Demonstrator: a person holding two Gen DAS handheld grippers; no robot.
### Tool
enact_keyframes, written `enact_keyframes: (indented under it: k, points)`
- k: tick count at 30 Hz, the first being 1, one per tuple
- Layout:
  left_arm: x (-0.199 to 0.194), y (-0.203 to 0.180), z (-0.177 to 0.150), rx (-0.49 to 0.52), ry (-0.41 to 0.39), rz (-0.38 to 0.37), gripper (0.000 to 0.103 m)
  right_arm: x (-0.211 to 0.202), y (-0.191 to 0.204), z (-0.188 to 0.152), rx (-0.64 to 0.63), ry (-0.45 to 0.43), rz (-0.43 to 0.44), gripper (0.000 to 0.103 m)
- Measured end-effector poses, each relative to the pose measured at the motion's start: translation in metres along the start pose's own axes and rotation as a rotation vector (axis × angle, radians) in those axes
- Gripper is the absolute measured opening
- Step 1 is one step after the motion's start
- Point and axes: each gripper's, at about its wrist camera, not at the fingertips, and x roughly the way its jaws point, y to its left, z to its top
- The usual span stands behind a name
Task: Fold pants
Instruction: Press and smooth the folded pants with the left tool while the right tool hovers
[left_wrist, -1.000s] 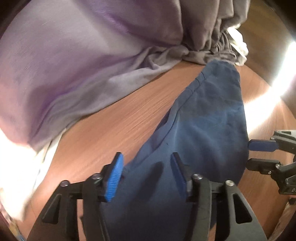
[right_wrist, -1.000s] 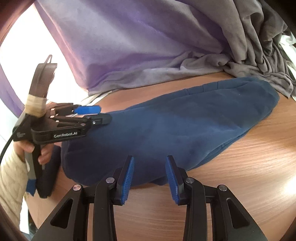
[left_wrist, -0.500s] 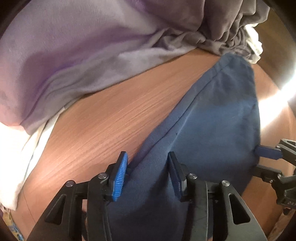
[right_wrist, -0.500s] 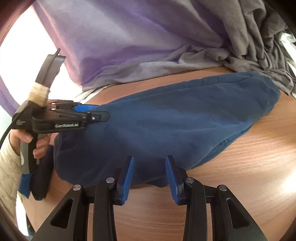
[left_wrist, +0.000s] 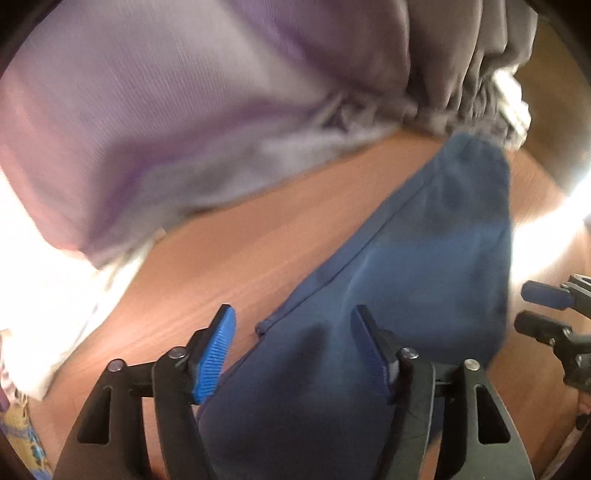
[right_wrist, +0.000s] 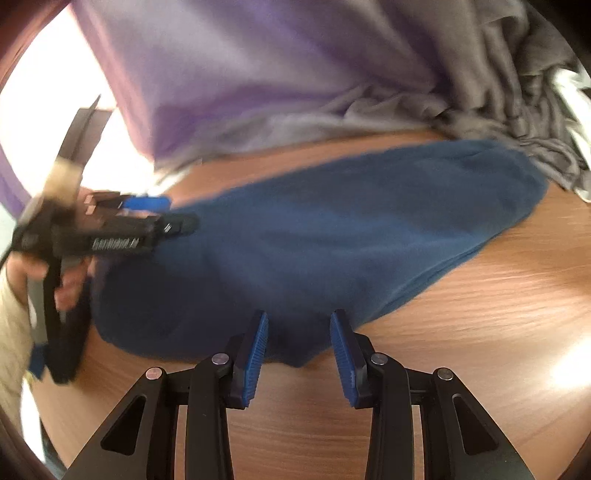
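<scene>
Dark blue pants lie folded in a long band on the wooden table. My left gripper hovers over their near end, its jaws opening; cloth lies below the gap and the pads do not press it. In the right wrist view the pants stretch from left to right. My right gripper stands open at their near edge, a small bulge of cloth lying between the tips untouched. A hand holds the left gripper over the pants' left end. The right gripper shows at the left wrist view's right edge.
A heap of purple and grey cloth covers the back of the table, touching the pants' far end. White cloth lies at the left. Bare wood shows between the heap and the pants and in front of them.
The left gripper's jaws narrowed around the pants' edge, then spread wide. The left hand shifted, blurring both views. The right gripper has kept its place and its gap.
</scene>
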Motion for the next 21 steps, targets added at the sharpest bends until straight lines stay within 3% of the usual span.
enact_keyframes:
  k: [1,2,4,8,12,16,21]
  points:
    - [-0.012,-0.004,0.001,-0.020,-0.033,-0.003,0.068,-0.010,-0.005,0.002,0.007,-0.029,0.000,0.040]
    - [-0.020,-0.010,0.004,-0.039,-0.053,0.005,0.069,-0.019,-0.009,0.005,0.011,-0.053,0.002,0.052]
    - [-0.034,-0.022,0.004,-0.071,-0.079,0.026,0.069,-0.038,-0.019,0.011,0.016,-0.113,0.007,0.059]
    - [-0.046,-0.056,0.004,-0.130,-0.146,0.028,0.069,-0.071,-0.044,0.025,-0.049,-0.235,-0.019,0.060]
    - [-0.038,-0.087,0.007,-0.185,-0.189,0.044,0.069,-0.086,-0.078,0.040,-0.084,-0.284,-0.072,0.063]
    - [-0.018,-0.115,0.014,-0.259,-0.186,0.025,0.069,-0.088,-0.127,0.054,-0.034,-0.301,-0.152,0.063]
    - [0.001,-0.142,0.022,-0.304,-0.190,0.055,0.069,-0.075,-0.182,0.066,0.074,-0.276,-0.161,0.063]
